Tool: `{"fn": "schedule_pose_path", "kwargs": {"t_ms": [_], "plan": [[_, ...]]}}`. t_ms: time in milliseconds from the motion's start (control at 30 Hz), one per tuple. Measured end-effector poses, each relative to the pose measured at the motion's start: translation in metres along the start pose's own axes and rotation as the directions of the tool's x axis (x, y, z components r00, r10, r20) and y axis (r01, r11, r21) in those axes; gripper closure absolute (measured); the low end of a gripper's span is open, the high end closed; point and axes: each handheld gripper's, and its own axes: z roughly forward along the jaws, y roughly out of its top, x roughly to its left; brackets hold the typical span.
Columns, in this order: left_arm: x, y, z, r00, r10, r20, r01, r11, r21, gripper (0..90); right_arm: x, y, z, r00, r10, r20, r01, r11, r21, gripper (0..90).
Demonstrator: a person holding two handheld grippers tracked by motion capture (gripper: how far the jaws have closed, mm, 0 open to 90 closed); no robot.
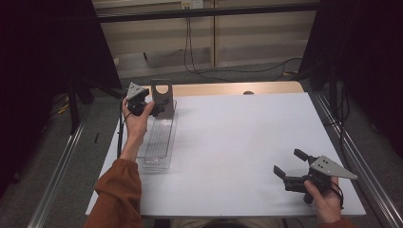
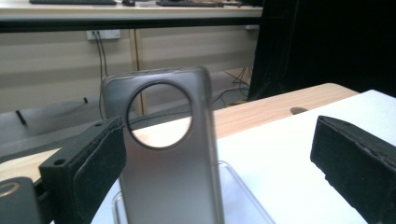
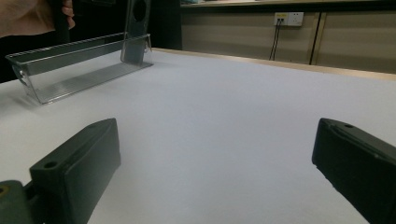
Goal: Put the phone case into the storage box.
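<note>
A grey phone case [image 1: 162,89] with a round cut-out stands upright at the far end of a clear plastic tray [image 1: 158,143] on the left side of the white table. My left gripper [image 1: 158,106] is at the case, open. In the left gripper view the case [image 2: 168,182] stands between the wide-apart jaws, close to the left one, and I cannot tell whether it touches. My right gripper [image 1: 289,162] rests open near the front right of the table with nothing between its jaws. The right gripper view shows the tray [image 3: 70,65] and case [image 3: 135,28] far off.
The white table top [image 1: 237,142] spreads between the two grippers, with a wooden strip [image 1: 228,89] along its far edge. Metal rails [image 1: 62,161] run down both sides of the table. Cables [image 1: 237,71] lie on the floor beyond it.
</note>
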Motion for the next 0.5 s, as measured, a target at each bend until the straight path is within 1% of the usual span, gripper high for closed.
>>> {"fn": "schedule_pose_path", "kwargs": {"t_ms": [33, 67, 100, 167, 200, 233, 267, 300, 333, 367, 400, 433, 467, 500], "plan": [[-0.003, 0.000, -0.001, 0.9999, 0.000, 0.010, 0.000, 1.0000, -0.009, 3.8, 0.000, 0.000, 0.000, 0.9999, 0.009, 0.010, -0.009, 1.000, -0.005, 0.5], [-0.004, 0.001, -0.003, 0.9996, 0.027, 0.010, -0.027, 0.9996, 0.005, 3.8, 0.000, 0.000, 0.000, 1.0000, 0.007, 0.004, -0.007, 1.000, 0.001, 0.7], [-0.006, 0.001, -0.004, 0.9995, 0.031, 0.010, -0.031, 0.9995, 0.001, 3.8, -0.001, 0.000, 0.000, 1.0000, 0.006, 0.000, -0.006, 1.000, 0.003, 0.7], [-0.010, 0.000, -0.007, 0.9995, 0.026, 0.017, -0.026, 0.9997, -0.003, 3.8, -0.001, 0.000, -0.001, 1.0000, 0.001, 0.003, -0.001, 1.000, 0.002, 0.7], [-0.012, -0.001, -0.008, 0.9996, 0.016, 0.021, -0.016, 0.9998, -0.011, 3.7, -0.001, 0.000, -0.001, 1.0000, -0.001, 0.001, 0.001, 1.000, 0.003, 0.7], [-0.012, -0.001, -0.010, 0.9988, 0.047, 0.014, -0.047, 0.9989, 0.006, 3.6, -0.001, 0.000, -0.002, 1.0000, -0.004, 0.000, 0.004, 1.000, 0.004, 0.7], [-0.014, -0.003, -0.011, 0.9991, 0.039, 0.017, -0.039, 0.9992, -0.005, 3.6, -0.001, 0.000, -0.002, 1.0000, -0.002, 0.001, 0.002, 1.000, 0.004, 0.7], [-0.014, -0.003, -0.013, 0.9991, 0.039, 0.012, -0.039, 0.9992, 0.001, 3.6, -0.002, -0.001, -0.002, 1.0000, -0.001, 0.002, 0.001, 1.000, 0.004, 0.7], [-0.015, -0.004, -0.014, 0.9990, 0.040, 0.019, -0.040, 0.9992, -0.003, 3.7, -0.002, -0.001, -0.002, 1.0000, -0.004, 0.007, 0.004, 1.000, 0.002, 0.7], [-0.016, -0.005, -0.015, 0.9993, 0.031, 0.022, -0.030, 0.9995, -0.012, 3.7, -0.002, -0.001, -0.001, 0.9999, 0.001, 0.015, -0.001, 1.000, 0.001, 0.8], [-0.017, -0.005, -0.017, 0.9990, 0.038, 0.024, -0.038, 0.9993, -0.004, 3.7, -0.002, -0.001, -0.001, 0.9999, 0.000, 0.015, 0.000, 1.000, 0.002, 0.9], [-0.019, -0.005, -0.018, 0.9992, 0.030, 0.028, -0.030, 0.9995, -0.007, 3.6, -0.002, -0.001, -0.001, 0.9998, -0.002, 0.017, 0.002, 1.000, 0.005, 0.9], [-0.020, -0.004, -0.020, 0.9988, 0.031, 0.038, -0.031, 0.9995, -0.004, 3.6, -0.002, -0.001, -0.002, 0.9998, -0.006, 0.020, 0.006, 1.000, 0.009, 0.9], [-0.022, -0.004, -0.022, 0.9989, 0.031, 0.034, -0.031, 0.9995, -0.009, 3.5, -0.003, -0.001, -0.002, 0.9998, -0.006, 0.020, 0.005, 1.000, 0.009, 0.9]]}}
